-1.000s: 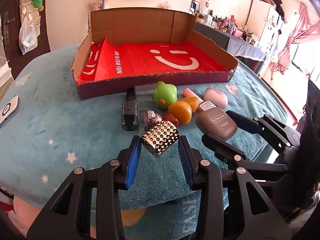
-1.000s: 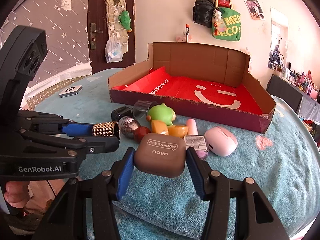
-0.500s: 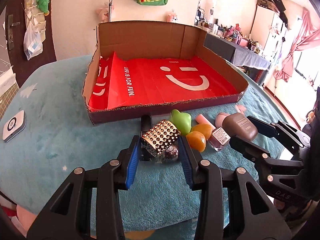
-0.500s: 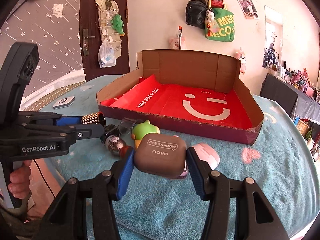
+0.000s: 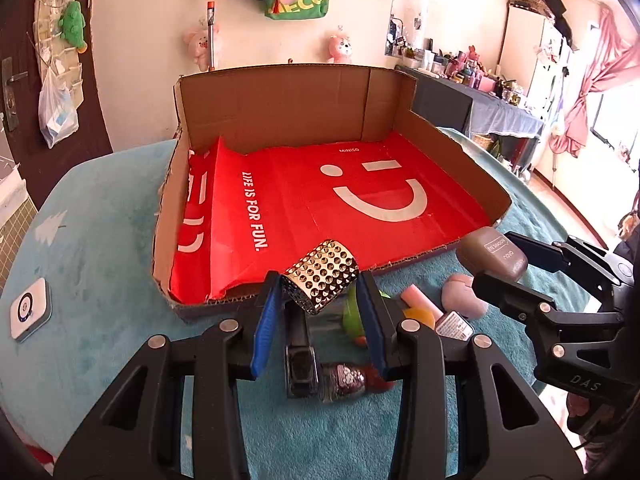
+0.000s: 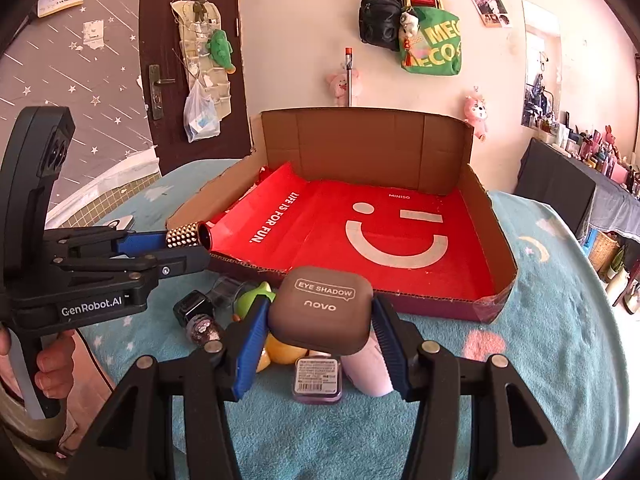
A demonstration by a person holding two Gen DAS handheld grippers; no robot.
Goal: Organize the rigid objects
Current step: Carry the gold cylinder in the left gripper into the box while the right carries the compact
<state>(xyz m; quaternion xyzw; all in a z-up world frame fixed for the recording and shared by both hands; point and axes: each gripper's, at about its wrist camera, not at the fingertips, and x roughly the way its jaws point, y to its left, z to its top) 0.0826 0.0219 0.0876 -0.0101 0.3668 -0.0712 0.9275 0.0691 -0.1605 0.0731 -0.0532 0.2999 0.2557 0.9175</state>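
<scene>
**Operator:** Carrying two items at once, was it? State the grip of each tool.

**Technician:** Yes. The left gripper (image 5: 318, 294) was clamped on the studded gold tube (image 5: 320, 282), held clear of the teal cloth (image 5: 100, 300) just short of the near wall of the cardboard box (image 5: 280, 112). The right gripper (image 6: 318, 334) was clamped on the brown eye-shadow case (image 6: 320, 314), also raised, in front of the same wall.

**Operator:** Which step was that, and what did the next one require?

**Technician:** By my judgement, the transfer step. Each load needed to clear the near wall, then be set on the red liner (image 6: 400, 240), which lay bare.

**Operator:** Obstructions?

**Technician:** The two tools were close together, so collision was a risk. Below them lay the black bottle (image 5: 300, 360), the glitter bottle (image 5: 342, 378), a green toy (image 6: 250, 300) and a pink case (image 5: 462, 294), all unsorted. A white device (image 5: 30, 314) sat well apart on the cloth.
</scene>
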